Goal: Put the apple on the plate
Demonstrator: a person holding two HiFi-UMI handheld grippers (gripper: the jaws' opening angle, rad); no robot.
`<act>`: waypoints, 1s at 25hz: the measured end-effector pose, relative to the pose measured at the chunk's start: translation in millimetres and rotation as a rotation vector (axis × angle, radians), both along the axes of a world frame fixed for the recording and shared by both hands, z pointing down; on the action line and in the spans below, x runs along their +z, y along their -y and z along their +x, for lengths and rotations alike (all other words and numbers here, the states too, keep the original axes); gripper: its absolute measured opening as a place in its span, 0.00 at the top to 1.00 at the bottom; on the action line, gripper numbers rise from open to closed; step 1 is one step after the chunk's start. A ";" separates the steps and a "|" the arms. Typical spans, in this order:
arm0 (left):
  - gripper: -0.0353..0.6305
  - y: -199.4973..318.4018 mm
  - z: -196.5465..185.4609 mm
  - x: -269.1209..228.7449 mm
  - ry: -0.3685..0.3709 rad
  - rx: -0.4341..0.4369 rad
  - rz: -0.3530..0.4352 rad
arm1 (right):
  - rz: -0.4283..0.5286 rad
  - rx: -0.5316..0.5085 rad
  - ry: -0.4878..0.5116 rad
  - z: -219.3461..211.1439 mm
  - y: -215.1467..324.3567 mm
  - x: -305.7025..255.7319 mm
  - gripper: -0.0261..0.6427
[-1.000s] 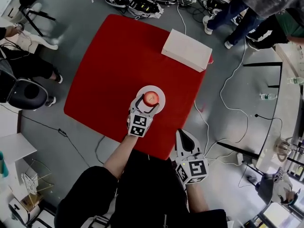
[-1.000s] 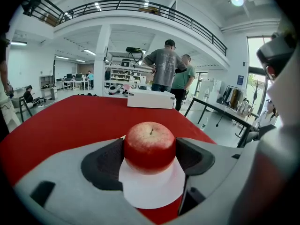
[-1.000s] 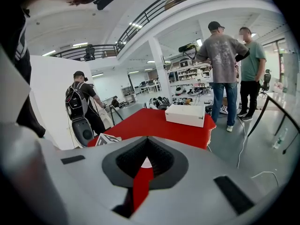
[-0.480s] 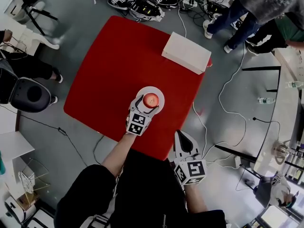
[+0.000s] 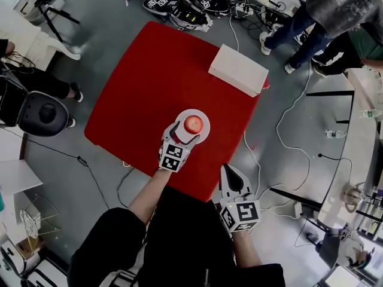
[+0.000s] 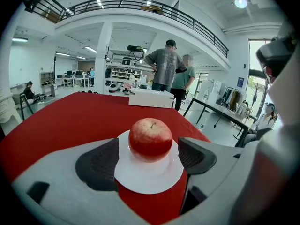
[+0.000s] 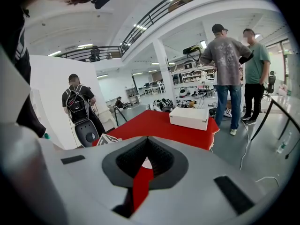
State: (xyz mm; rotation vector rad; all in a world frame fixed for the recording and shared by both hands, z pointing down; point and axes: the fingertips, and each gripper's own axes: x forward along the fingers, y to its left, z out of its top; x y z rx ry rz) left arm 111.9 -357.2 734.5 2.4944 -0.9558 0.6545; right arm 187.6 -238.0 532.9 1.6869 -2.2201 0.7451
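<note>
A red apple (image 5: 192, 124) (image 6: 150, 138) stands upright on a small white plate (image 5: 204, 124) (image 6: 149, 179) near the front edge of the red table (image 5: 149, 82). My left gripper (image 5: 185, 131) (image 6: 150, 157) reaches over the plate with its jaws on either side of the apple. The jaws are opening, and both dark pads (image 6: 99, 165) stand a little clear of the fruit. My right gripper (image 5: 230, 171) (image 7: 146, 161) hangs off the table's near edge to the right, jaws together with nothing between them.
A white box (image 5: 238, 70) (image 7: 189, 117) lies at the table's far right corner. Two people (image 5: 326, 11) stand beyond it. Black gear (image 5: 191, 2) and cables lie on the floor behind the table, and a dark chair (image 5: 39, 115) stands at the left.
The left jaws have spread slightly away from the apple, which stays put on the plate. The right gripper has kept still.
</note>
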 end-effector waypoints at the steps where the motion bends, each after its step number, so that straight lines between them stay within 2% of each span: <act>1: 0.37 -1.9 -3.0 -4.6 -0.007 -0.009 0.006 | 0.005 -0.006 0.000 -1.0 0.6 -1.4 0.95; 7: 0.38 -14.5 -13.8 -63.1 -0.075 -0.073 0.087 | 0.053 -0.055 0.013 -4.0 8.0 -16.9 0.95; 8: 0.43 -15.4 -16.0 -76.1 -0.084 -0.082 0.111 | 0.063 -0.065 0.016 -5.1 10.6 -19.9 0.95; 10: 0.62 -18.1 -21.3 -101.3 -0.100 -0.097 0.165 | 0.079 -0.085 0.023 -7.5 15.0 -25.3 0.95; 12: 0.74 -21.5 -27.1 -127.3 -0.119 -0.113 0.212 | 0.094 -0.100 0.032 -10.5 17.6 -31.7 0.95; 17: 0.93 -33.8 -41.4 -189.1 -0.131 -0.117 0.289 | 0.115 -0.145 0.052 -26.0 21.5 -42.7 0.95; 25: 0.94 -58.5 -46.5 -256.8 -0.151 -0.095 0.330 | 0.158 -0.237 0.046 -55.6 21.4 -62.6 0.95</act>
